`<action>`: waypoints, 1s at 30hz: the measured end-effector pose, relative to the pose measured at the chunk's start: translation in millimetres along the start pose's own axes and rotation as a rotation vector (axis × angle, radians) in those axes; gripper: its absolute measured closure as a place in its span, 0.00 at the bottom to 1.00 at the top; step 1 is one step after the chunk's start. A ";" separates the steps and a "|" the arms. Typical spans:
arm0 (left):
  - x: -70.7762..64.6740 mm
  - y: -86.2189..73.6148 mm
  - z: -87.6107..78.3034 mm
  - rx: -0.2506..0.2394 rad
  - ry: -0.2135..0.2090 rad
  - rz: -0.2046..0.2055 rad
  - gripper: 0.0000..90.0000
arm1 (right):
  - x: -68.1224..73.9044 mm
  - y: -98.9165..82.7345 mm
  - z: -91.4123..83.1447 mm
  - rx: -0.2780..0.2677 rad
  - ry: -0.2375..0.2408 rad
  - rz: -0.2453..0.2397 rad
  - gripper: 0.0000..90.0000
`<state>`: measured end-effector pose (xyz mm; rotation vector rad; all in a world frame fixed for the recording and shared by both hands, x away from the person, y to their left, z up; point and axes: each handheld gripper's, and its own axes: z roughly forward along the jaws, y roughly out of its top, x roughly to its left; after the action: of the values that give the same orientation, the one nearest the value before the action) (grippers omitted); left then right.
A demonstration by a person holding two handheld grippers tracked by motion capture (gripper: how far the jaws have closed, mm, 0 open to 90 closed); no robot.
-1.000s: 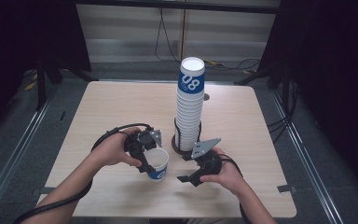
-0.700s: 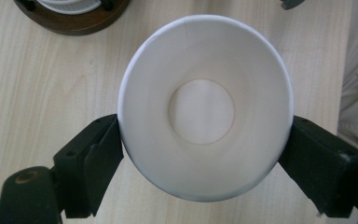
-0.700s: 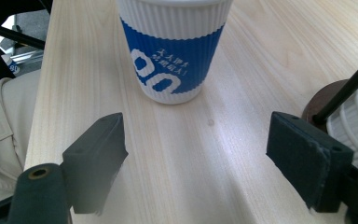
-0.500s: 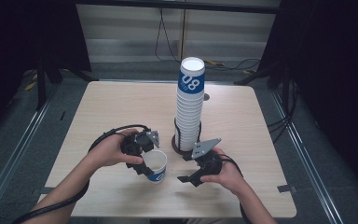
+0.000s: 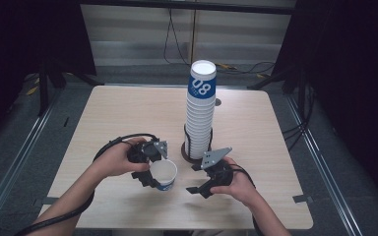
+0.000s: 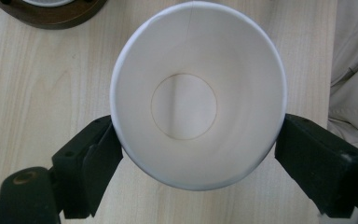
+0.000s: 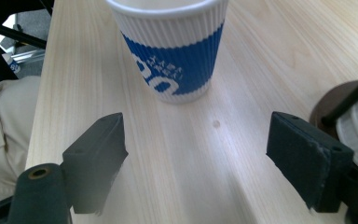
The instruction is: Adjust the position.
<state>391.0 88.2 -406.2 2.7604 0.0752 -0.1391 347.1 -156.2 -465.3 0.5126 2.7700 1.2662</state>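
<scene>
A white paper cup with a blue ribbed sleeve [image 5: 163,174] stands upright on the table. From above, its empty inside [image 6: 191,102] lies between the jaws of my left gripper [image 5: 153,172]. Those jaws have just been opening; the pads [image 6: 100,154] sit close to the cup's wall without squeezing it. To its right, my right gripper [image 5: 197,186] lies low and open, nothing between its jaws. It points at the cup [image 7: 172,56], which stands a short way beyond them [image 7: 196,158].
A tall stack of the same cups [image 5: 200,118], its top sleeve printed 08, rises from a dark round holder [image 5: 192,156] just behind both grippers. The holder's edge appears again [image 6: 51,11] [image 7: 328,105]. The table's front edge [image 5: 187,227] runs close under the forearms.
The left gripper's jaws stand slightly wider round the cup than before. The cup, the stack and both hands have kept their places.
</scene>
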 end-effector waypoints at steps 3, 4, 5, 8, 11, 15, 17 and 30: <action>-0.7 -0.9 -0.1 -0.007 0.003 0.002 0.16 | 2.2 3.0 7.6 -0.001 0.008 -0.005 0.21; -1.2 -1.4 0.2 -0.006 0.000 0.001 0.16 | 2.2 3.0 7.6 -0.001 0.008 -0.005 0.21; -1.9 -2.1 0.2 0.001 -0.001 -0.001 0.16 | 2.8 3.7 10.1 0.002 0.011 -0.009 0.21; -3.2 -4.8 -0.7 0.006 0.002 0.004 0.16 | 4.6 5.7 15.6 0.019 0.018 -0.025 0.21; -3.6 -9.4 -2.1 -0.002 0.004 -0.002 0.16 | 5.4 7.8 17.0 0.023 0.023 -0.035 0.21; -3.5 -17.7 -1.0 0.012 0.011 -0.023 0.16 | 4.1 7.2 16.7 0.024 0.025 -0.033 0.21; -3.6 -21.8 -1.9 -0.006 0.014 -0.040 0.16 | 3.3 6.6 15.8 0.028 0.022 -0.028 0.21; -4.3 -38.9 -4.8 -0.025 0.026 -0.066 0.17 | -2.3 10.8 8.9 0.013 0.018 -0.036 0.21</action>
<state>384.3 126.0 -415.5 2.7358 0.1734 -0.1192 354.0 -143.9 -463.3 0.4517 2.7913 1.2522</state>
